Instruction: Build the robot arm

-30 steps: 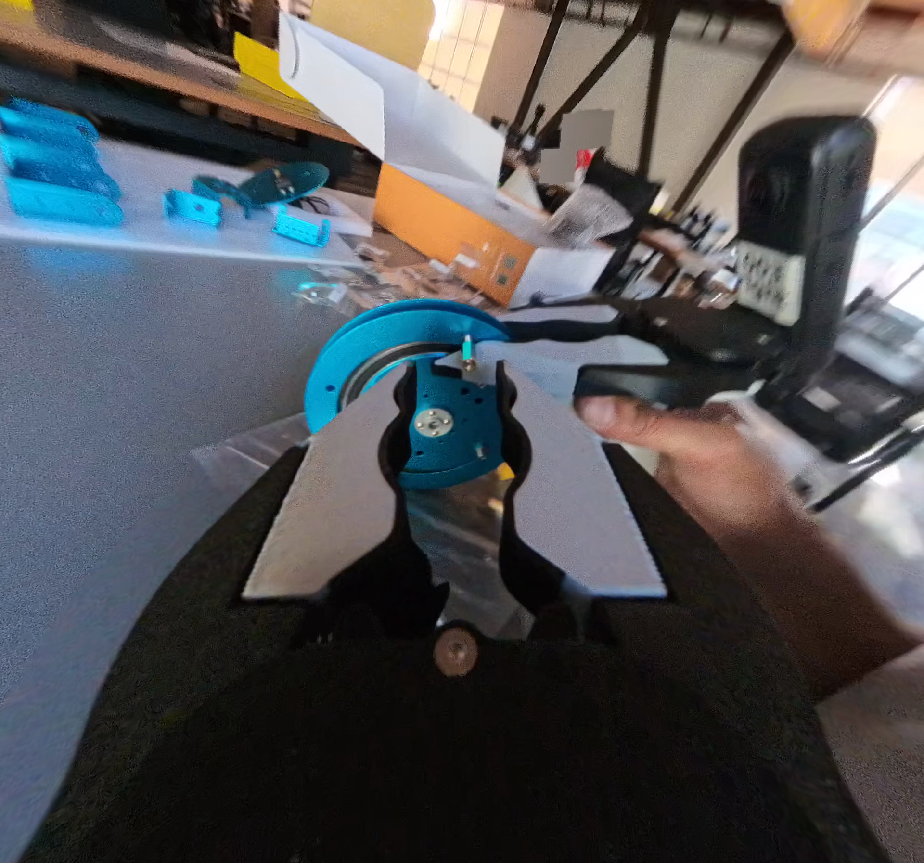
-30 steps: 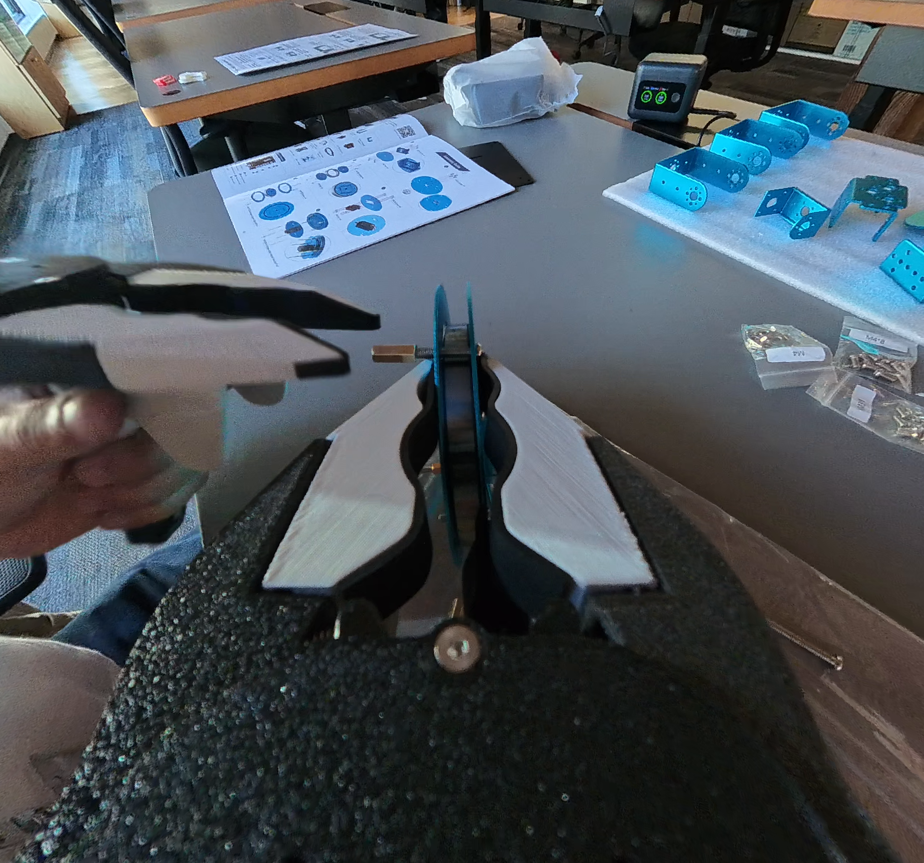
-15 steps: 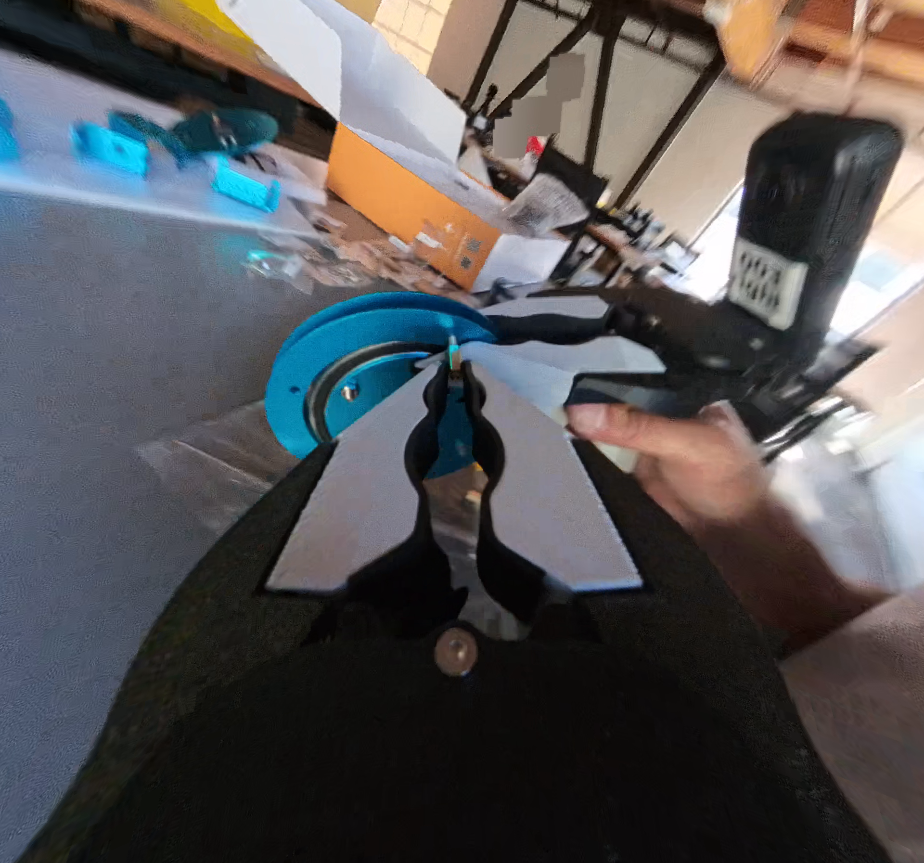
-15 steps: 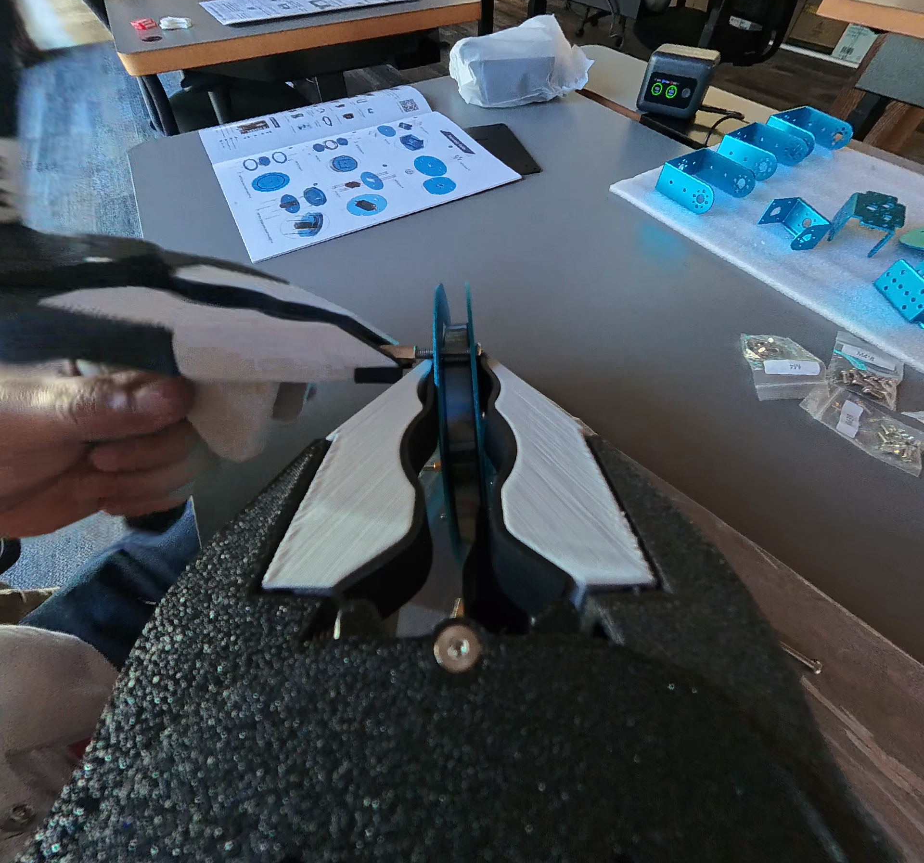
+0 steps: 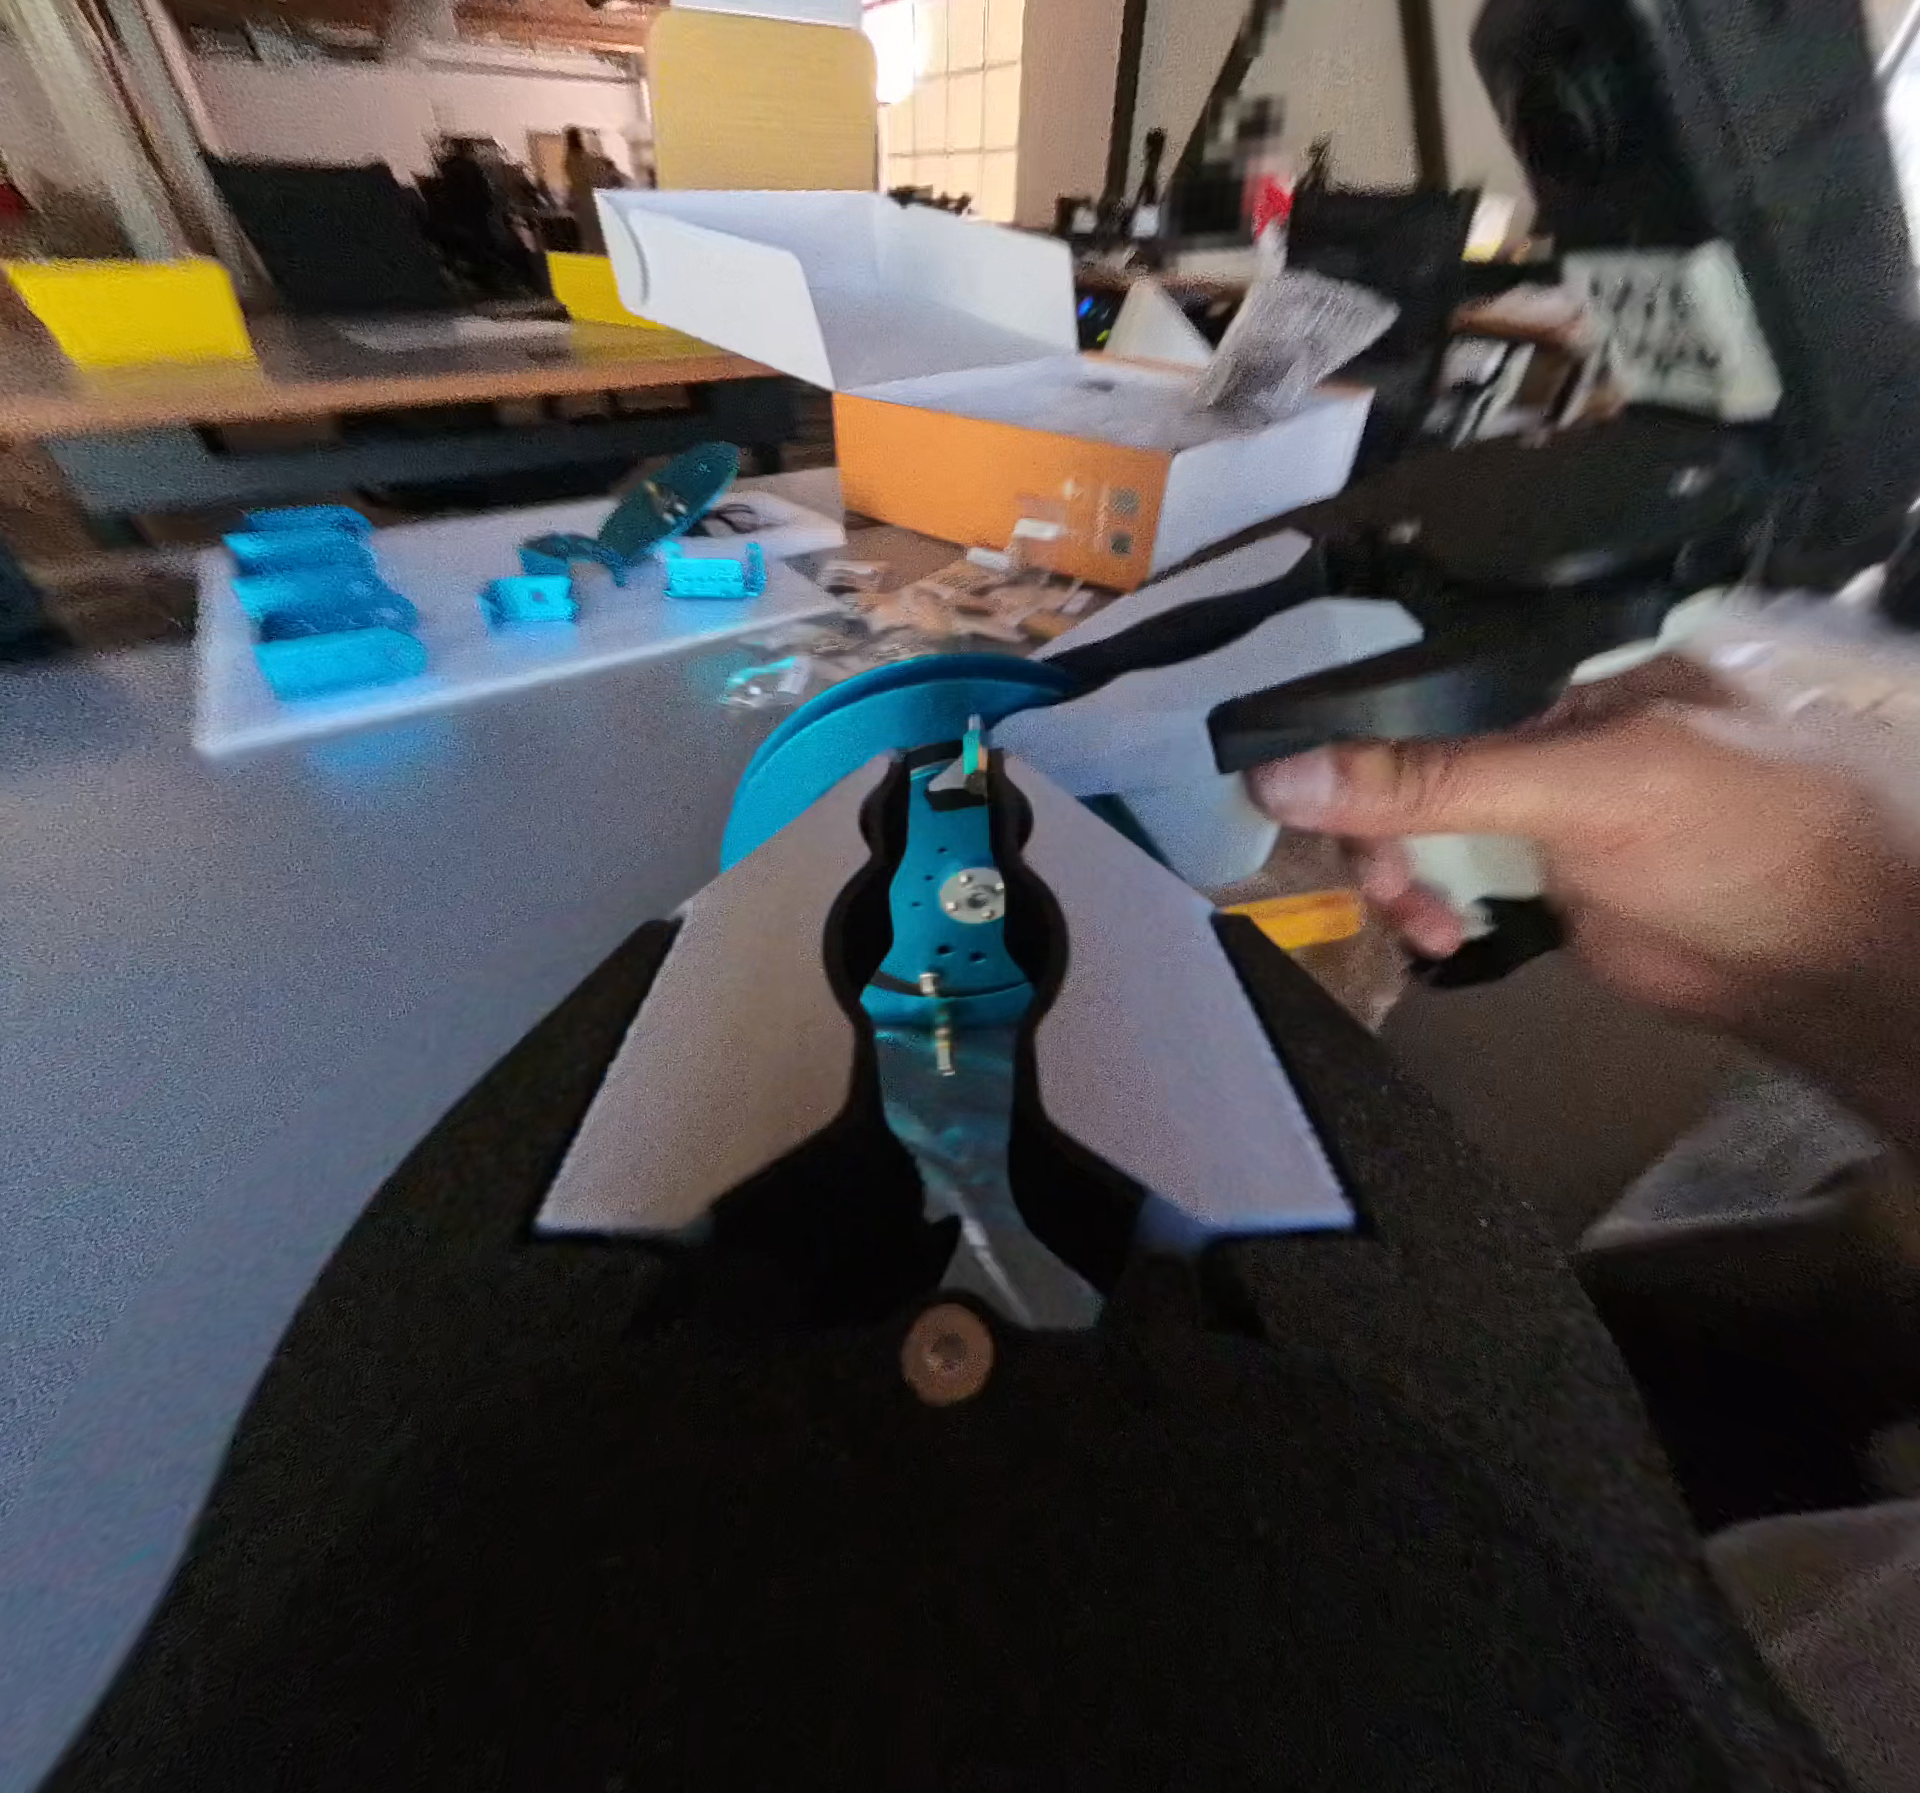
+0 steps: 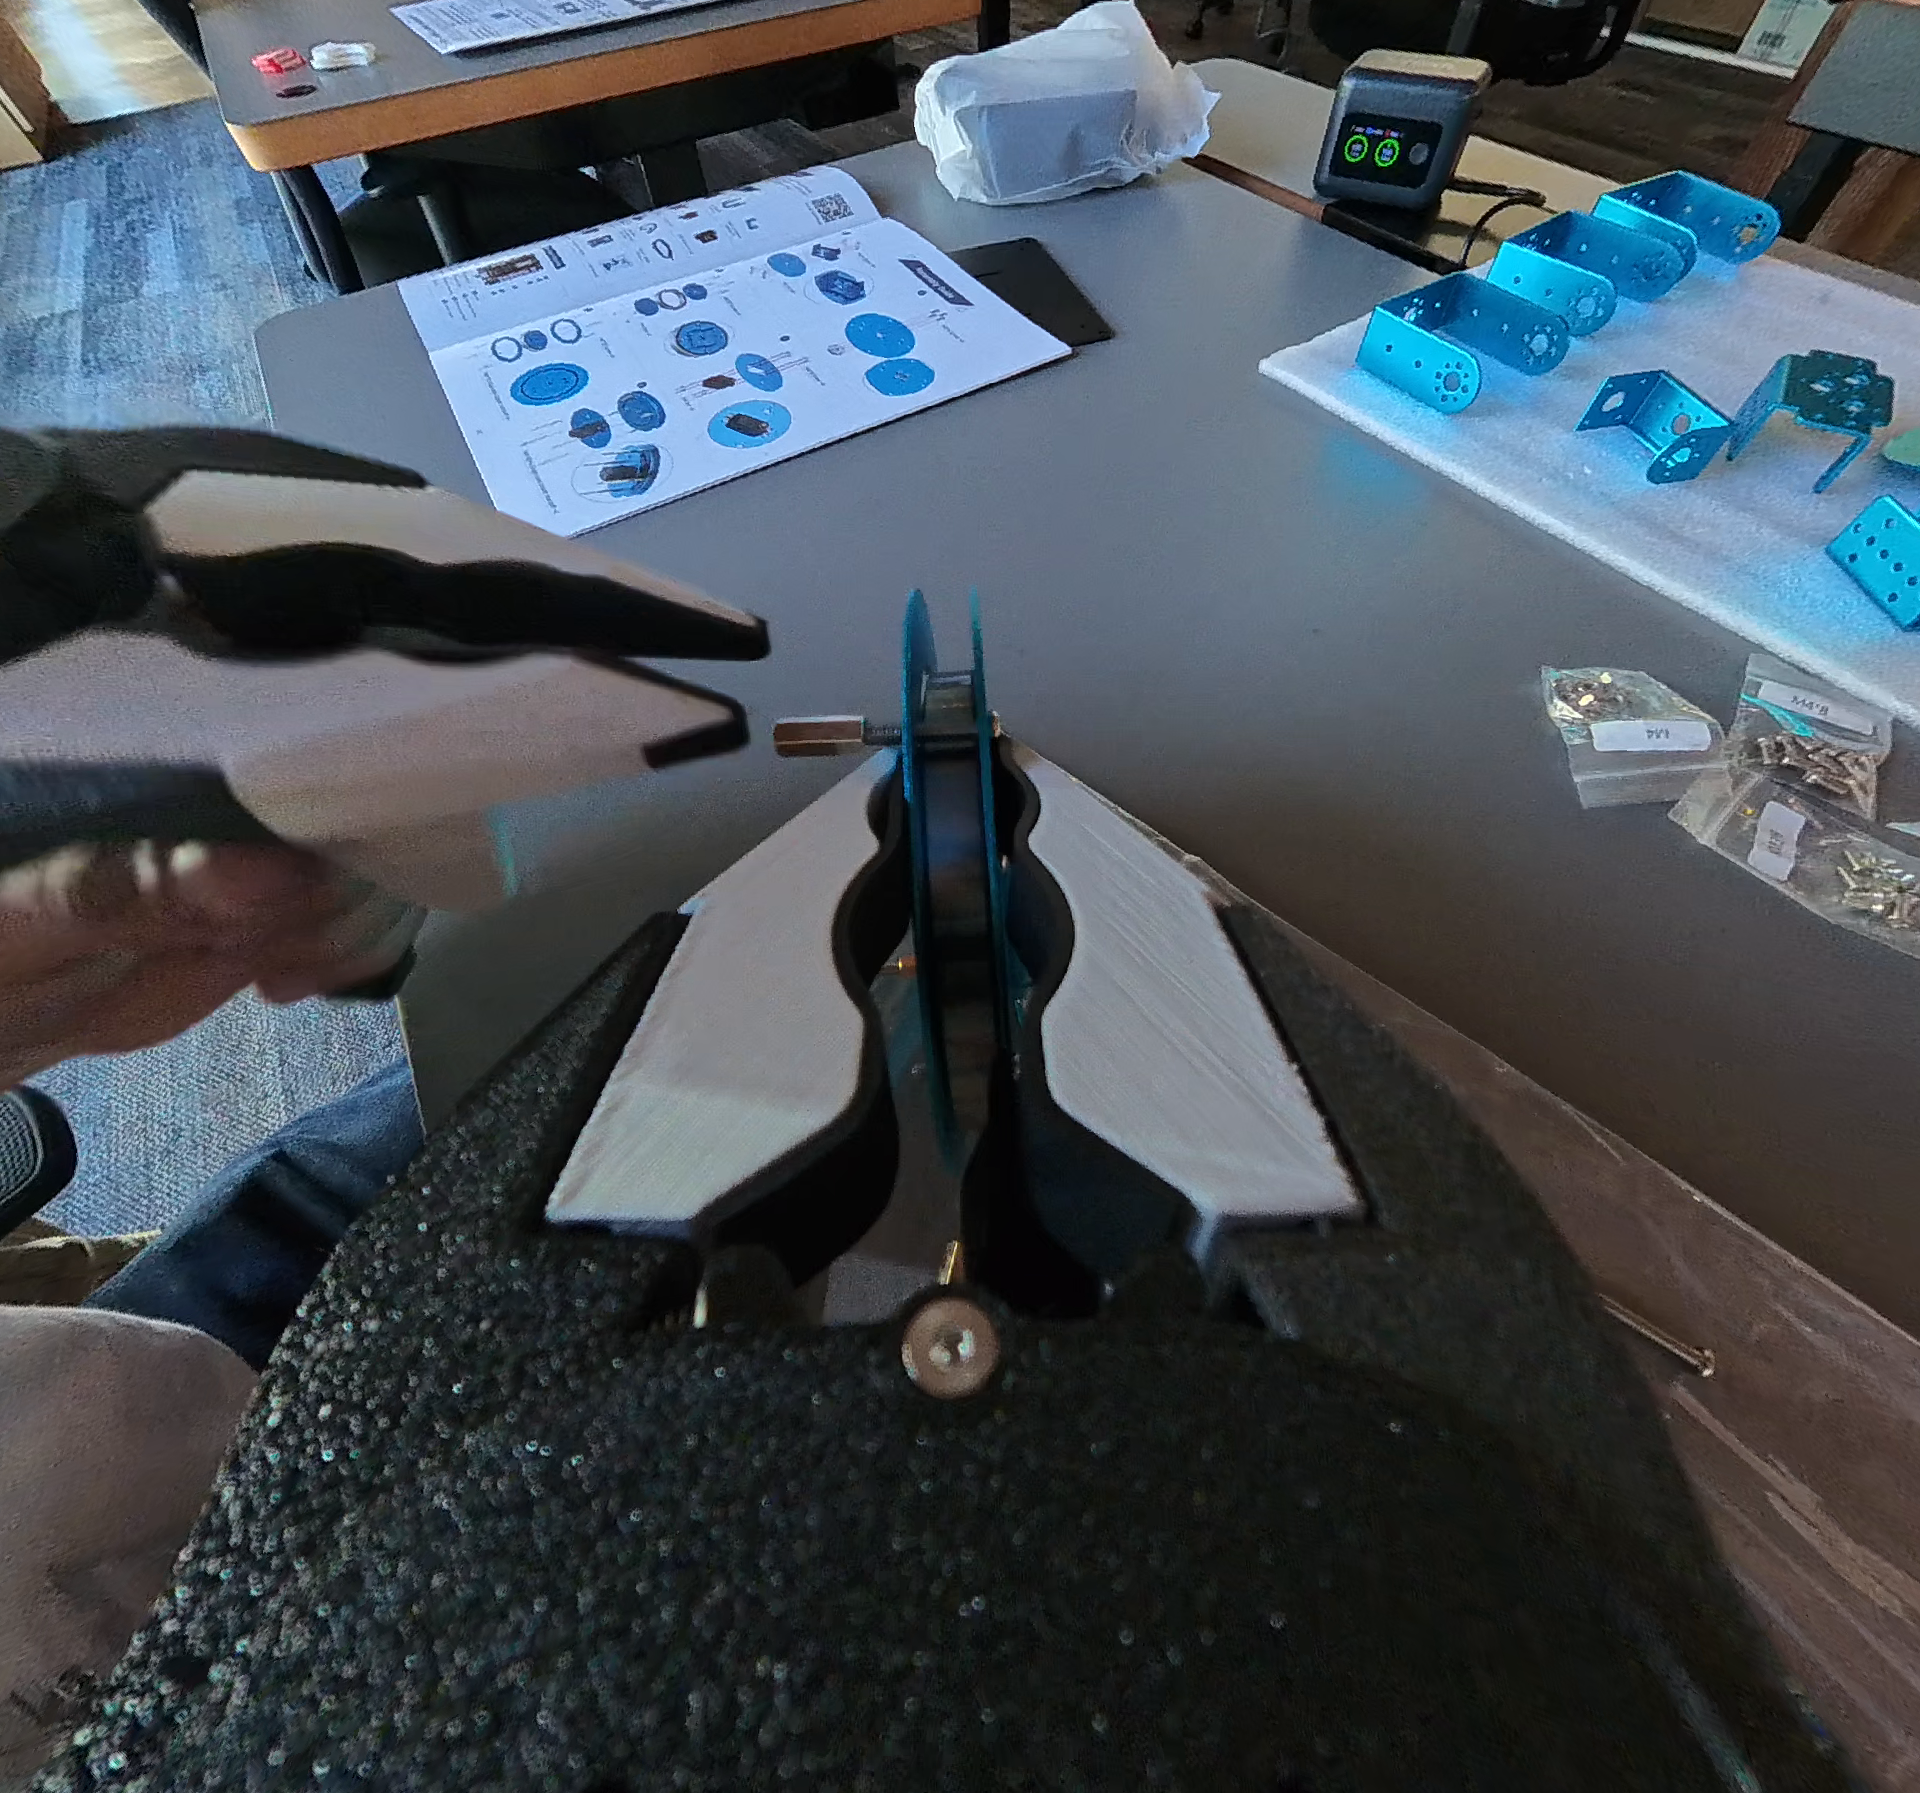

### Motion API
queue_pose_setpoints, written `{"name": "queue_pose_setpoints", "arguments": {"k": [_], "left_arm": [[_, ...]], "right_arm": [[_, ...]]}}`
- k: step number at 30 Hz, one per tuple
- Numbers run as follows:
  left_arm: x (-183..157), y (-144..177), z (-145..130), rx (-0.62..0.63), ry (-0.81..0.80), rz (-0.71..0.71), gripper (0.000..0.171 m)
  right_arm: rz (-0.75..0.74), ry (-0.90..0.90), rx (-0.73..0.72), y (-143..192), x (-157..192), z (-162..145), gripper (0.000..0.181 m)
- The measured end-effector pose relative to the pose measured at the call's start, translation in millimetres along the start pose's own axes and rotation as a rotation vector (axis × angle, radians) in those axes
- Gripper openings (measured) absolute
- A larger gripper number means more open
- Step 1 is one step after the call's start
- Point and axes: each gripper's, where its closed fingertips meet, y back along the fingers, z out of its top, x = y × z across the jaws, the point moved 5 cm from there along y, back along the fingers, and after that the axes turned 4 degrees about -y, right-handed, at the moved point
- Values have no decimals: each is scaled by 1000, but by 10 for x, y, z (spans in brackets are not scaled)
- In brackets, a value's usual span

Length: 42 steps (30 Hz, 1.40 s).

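My right gripper is shut on a blue two-disc wheel assembly and holds it edge-on above the grey table. A small brass standoff sticks out of the wheel's left face. My left gripper is slightly open and empty, with its tips just left of the standoff and not touching it. In the left wrist view my left gripper points at the standoff in front of the blue wheel. The right gripper comes in from the right with a hand on it.
An open instruction booklet lies at the back. A white foam sheet with several blue brackets lies at the right, with bags of screws near it. An orange and white open box stands beyond. A long screw lies by the table edge.
Half a second ago my left gripper was shut on the standoff. It has now opened and drawn back a little to the left. The right gripper still holds the wheel.
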Motion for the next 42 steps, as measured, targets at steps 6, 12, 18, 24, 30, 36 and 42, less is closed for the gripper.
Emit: {"name": "queue_pose_setpoints", "arguments": {"k": [6, 12, 18, 24, 30, 36, 42], "left_arm": [[104, -109, -160, -58, 716, -257, 14], [20, -143, -153, -70, 548, -155, 4], [-147, -183, -191, 139, -1001, 276, 4], [-118, -175, -155, 143, -885, 229, 5], [30, -8, -39, -45, 218, -59, 15], [75, -117, -115, -81, 687, -234, 15], [23, -144, -100, -38, 401, -95, 4]], "right_arm": [[-6, 27, 9, -23, 35, 11, 13], [-8, 19, 8, -21, 22, 12, 14], [-7, 14, 8, -20, 7, 13, 14], [1, 13, 6, -19, -8, 13, 14], [2, -7, -2, -13, -28, 9, 13], [0, 18, 4, -32, 9, 17, 14], [2, 16, 4, -30, 15, 15, 13]]}}
